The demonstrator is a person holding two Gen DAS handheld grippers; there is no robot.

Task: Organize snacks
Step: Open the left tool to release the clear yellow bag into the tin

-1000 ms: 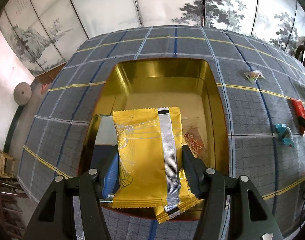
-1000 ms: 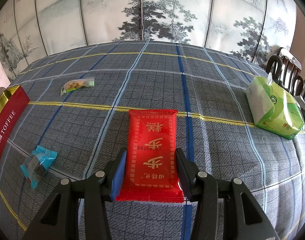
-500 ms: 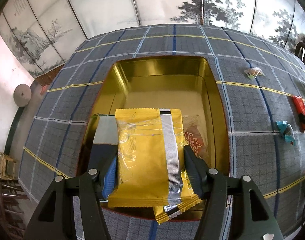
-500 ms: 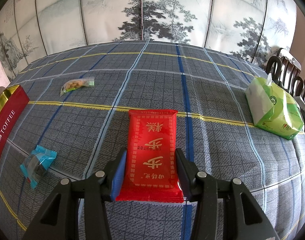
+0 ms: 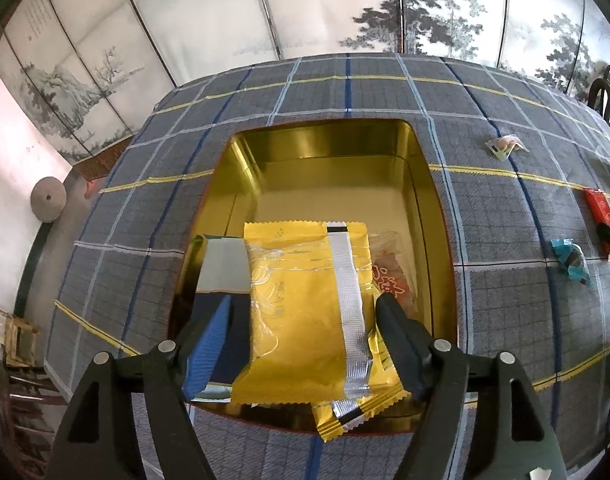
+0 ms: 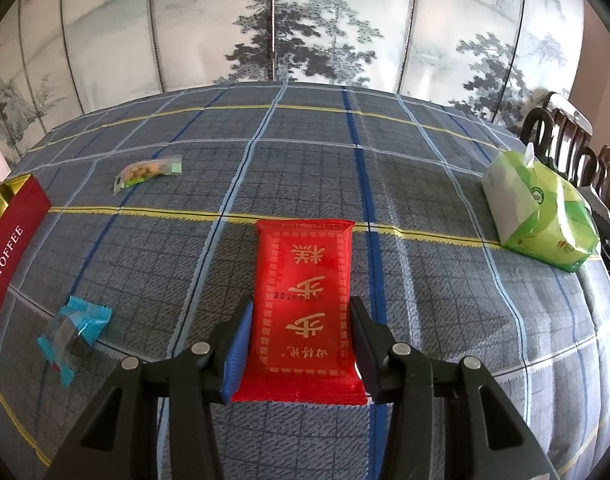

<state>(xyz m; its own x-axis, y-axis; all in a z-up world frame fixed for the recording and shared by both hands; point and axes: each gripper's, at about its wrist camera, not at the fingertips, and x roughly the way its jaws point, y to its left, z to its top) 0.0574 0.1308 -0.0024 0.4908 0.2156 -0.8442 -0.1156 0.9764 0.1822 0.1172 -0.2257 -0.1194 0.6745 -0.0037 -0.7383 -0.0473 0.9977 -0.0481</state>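
Left wrist view: the left hand-held gripper [image 5: 305, 320] is opening, its jaws now clear of the yellow snack packet [image 5: 305, 316], which has dropped into the gold tin [image 5: 329, 148]; the right hand-held gripper [image 6: 301, 344] stays clamped on the red snack packet [image 6: 303, 300].

Soft, even daylight fills both views. The gold tin [image 5: 329, 148] throws warm glare off its inner walls. Straight tablecloth [image 6: 425, 280] lines bow under fisheye distortion, and corners go black.

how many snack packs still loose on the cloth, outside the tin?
3: the red pack between the right claw's pads, the blue-wrapped candy near the tin, and the clear nut pack farther back. More may lie out of frame.
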